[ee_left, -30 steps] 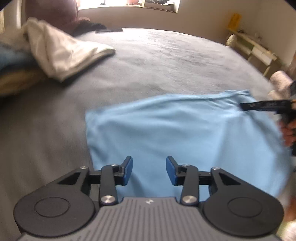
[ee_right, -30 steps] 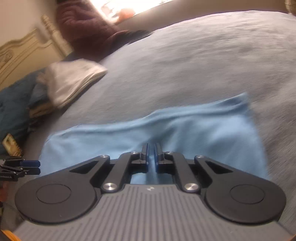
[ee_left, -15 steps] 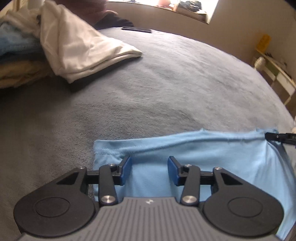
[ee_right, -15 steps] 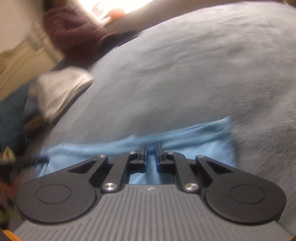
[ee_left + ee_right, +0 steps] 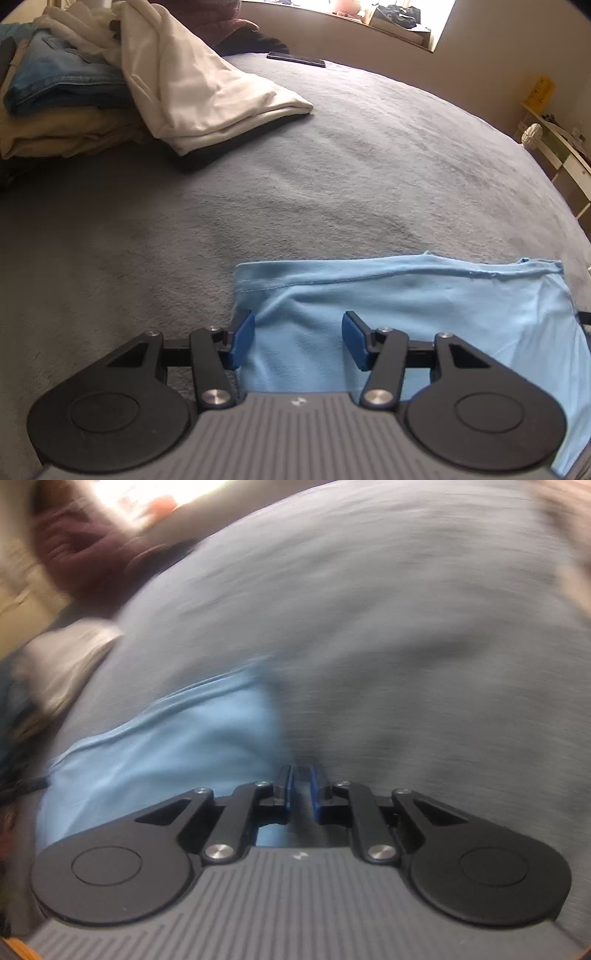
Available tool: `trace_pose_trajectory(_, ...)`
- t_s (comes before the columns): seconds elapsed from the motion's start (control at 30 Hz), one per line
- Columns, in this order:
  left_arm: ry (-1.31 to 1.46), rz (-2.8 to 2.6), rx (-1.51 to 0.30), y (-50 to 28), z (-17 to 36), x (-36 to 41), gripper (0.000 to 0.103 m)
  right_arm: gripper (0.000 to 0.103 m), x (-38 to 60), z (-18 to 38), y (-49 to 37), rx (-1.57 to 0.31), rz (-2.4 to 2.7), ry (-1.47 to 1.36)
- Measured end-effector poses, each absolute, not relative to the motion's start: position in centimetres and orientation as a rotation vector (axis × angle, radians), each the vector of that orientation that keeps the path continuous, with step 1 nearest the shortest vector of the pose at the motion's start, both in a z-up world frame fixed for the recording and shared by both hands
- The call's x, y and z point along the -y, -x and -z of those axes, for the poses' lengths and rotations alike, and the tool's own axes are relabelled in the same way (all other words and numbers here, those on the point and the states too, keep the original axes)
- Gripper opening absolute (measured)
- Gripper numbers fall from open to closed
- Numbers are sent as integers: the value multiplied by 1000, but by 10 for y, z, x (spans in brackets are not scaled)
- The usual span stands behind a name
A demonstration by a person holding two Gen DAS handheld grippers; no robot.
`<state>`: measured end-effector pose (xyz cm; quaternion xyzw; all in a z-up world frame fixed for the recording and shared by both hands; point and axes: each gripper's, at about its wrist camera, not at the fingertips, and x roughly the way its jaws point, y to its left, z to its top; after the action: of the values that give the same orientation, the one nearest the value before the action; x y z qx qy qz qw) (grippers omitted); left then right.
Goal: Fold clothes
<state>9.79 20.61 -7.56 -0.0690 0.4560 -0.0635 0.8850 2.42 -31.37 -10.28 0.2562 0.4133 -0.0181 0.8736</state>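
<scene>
A light blue garment [image 5: 406, 306] lies folded flat on the grey bed cover [image 5: 332, 166]. My left gripper [image 5: 298, 339] is open and empty, low over the garment's near left corner. In the right wrist view, which is blurred by motion, the same garment [image 5: 177, 746] lies left of centre. My right gripper [image 5: 300, 788] has its jaws nearly closed with a narrow gap, at the garment's right edge. I see no cloth between the pads.
A pile of clothes sits at the far left: a white garment [image 5: 199, 85], blue jeans [image 5: 59, 74] and a cream item [image 5: 62, 133]. A dark phone [image 5: 295, 60] lies at the far edge. A shelf [image 5: 554, 147] stands at the right.
The blue garment now lies with its far edge nearer to me. My right gripper has swung right to the garment's right edge. My left gripper stays open.
</scene>
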Motion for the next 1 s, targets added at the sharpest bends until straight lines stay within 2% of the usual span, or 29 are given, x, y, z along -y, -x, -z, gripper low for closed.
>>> trace_pose_trajectory(0.03,138,133,-947,-95,72,-206,54,11,321,103,-16,-869,92,-530)
trace_pose_trajectory(0.23,-16,218,-985,-77,50,-169,56,12,267,68,13,-824,-105,-352)
trace_pose_trajectory(0.33,-96,293,-1000,-62,47,-136,58,12,231,70,25,-842,-222,-260)
trace_pose_trajectory(0.47,-149,358,-1020,-38,48,-107,60,11,239,88,47,-910,-150,-254)
trace_pose_trajectory(0.63,-191,340,-1037,-14,52,-96,63,14,260,88,79,-926,33,-230)
trace_pose_trajectory(0.83,-204,340,-1093,-5,59,-85,67,14,218,79,80,-840,-162,-224)
trace_pose_trajectory(1.0,-246,307,-1149,3,71,-80,72,12,212,106,99,-933,-157,-142)
